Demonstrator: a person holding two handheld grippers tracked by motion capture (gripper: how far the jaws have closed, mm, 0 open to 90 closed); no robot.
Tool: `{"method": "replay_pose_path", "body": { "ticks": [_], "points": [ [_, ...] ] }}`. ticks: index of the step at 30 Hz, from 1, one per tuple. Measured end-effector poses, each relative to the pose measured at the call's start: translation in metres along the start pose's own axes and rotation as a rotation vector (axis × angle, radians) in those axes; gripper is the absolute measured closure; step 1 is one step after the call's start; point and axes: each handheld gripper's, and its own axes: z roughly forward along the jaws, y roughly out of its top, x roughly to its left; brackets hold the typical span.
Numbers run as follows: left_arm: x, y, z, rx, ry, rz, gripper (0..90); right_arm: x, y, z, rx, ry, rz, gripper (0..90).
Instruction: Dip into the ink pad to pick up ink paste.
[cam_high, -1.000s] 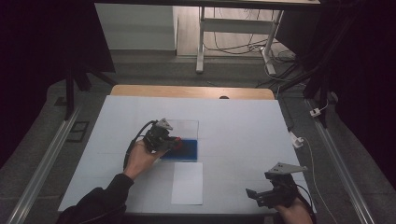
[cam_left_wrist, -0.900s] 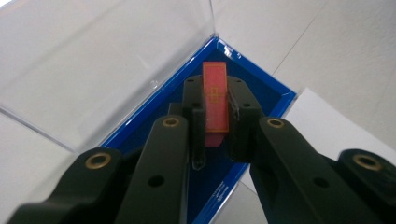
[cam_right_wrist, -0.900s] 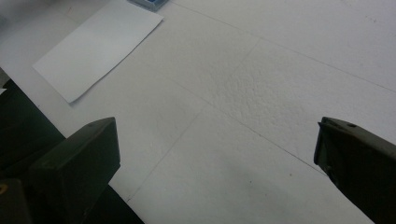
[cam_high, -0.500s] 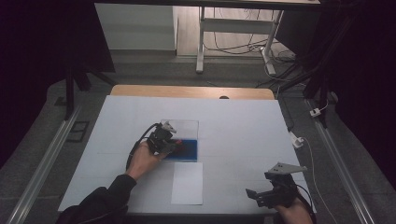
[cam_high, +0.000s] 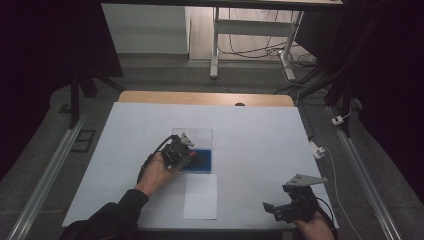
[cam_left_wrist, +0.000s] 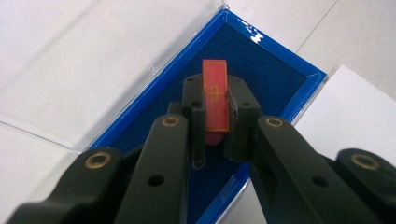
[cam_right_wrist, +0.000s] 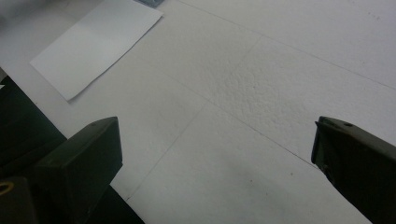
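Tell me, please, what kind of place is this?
Probably a lab or recording workspace, not a home: a white-covered table under a fixed camera, loose cables on the floor behind, and metal rails along the table's sides.

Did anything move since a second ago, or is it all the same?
Hardly anything changed. The left gripper stays shut on the red block over the blue tray, at most a tiny shift. The right gripper stays open at the table's near edge, and the white paper hasn't moved.

Dim room; grey floor (cam_high: 165, 75), white desk legs (cam_high: 215, 45), tangled cables (cam_high: 250, 50).
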Motion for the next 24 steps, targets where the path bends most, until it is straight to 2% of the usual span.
{"method": "replay_pose_path", "body": {
  "ticks": [5, 8, 11, 17, 20, 24],
  "points": [
    [0.016, -0.006, 0.0, -0.029, -0.099, -0.087, 80.2, 0.0, 0.0, -0.001, 0.002, -0.001, 0.003, 2.1],
    [0.022, -0.008, 0.001, -0.039, -0.134, -0.117, 80.2, -0.001, 0.0, 0.0, -0.002, 0.002, 0.001, 2.1],
    [0.02, -0.008, 0.001, -0.038, -0.119, -0.106, 80.1, -0.001, 0.0, 0.0, -0.002, 0.002, 0.002, 2.2],
    [0.005, -0.004, 0.0, -0.027, -0.031, -0.041, 80.1, 0.0, 0.0, -0.001, 0.001, 0.0, 0.002, 2.1],
    [0.005, -0.005, 0.0, -0.029, -0.03, -0.039, 80.1, 0.0, 0.0, -0.001, 0.0, 0.0, 0.002, 2.2],
    [0.01, -0.006, 0.0, -0.04, -0.057, -0.052, 80.0, 0.0, 0.0, -0.001, -0.004, -0.001, -0.003, 2.1]
  ]
}}
